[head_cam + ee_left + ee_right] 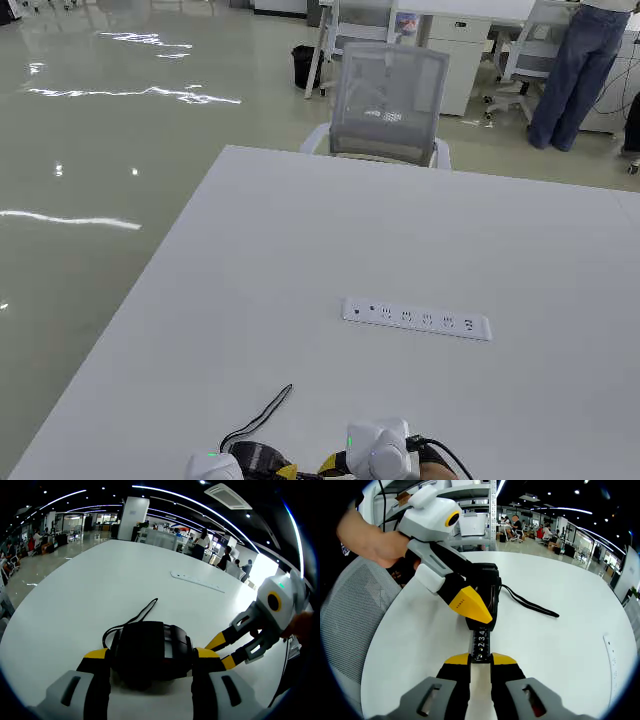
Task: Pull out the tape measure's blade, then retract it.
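White tabletop [300, 250] spreads out ahead of you, plain and matte. White power strip [416, 319] lies flat on it, right of middle, sockets in a row facing up. In left gripper view, power strip [197, 580] sits far across tabletop. Grey mesh chair [388, 103] stands at far edge. Beyond it: glossy floor [100, 150] with light streaks, black bin [305, 66], white desks [455, 50], person in jeans [570, 70] standing top right. In right gripper view, another mesh chair [355, 615] just beside tabletop edge.
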Tool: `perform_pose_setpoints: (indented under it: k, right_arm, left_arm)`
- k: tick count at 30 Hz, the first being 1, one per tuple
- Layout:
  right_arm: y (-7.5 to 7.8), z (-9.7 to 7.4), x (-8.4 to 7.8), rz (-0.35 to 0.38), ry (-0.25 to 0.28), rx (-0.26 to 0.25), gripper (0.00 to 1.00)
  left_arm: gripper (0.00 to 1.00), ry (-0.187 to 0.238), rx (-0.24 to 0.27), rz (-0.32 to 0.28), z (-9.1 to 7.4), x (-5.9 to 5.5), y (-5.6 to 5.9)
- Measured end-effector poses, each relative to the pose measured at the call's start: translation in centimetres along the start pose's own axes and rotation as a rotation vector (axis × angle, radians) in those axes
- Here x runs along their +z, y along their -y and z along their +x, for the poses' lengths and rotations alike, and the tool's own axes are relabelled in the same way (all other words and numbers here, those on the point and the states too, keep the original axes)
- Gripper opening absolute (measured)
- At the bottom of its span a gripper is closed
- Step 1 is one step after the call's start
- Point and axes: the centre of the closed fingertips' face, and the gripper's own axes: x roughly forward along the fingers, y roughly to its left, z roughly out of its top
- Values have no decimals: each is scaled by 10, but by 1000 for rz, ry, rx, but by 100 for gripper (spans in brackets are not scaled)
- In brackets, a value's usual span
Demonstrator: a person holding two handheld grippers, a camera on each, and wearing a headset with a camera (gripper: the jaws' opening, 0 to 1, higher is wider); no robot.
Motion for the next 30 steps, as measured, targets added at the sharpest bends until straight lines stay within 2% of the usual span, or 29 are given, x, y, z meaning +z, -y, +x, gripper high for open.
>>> perform_pose_setpoints:
  k: [30]
  right_arm:
    - [0, 10, 8, -6, 5, 6, 13]
  left_arm:
    - [63, -3, -9, -1, 0, -1, -1]
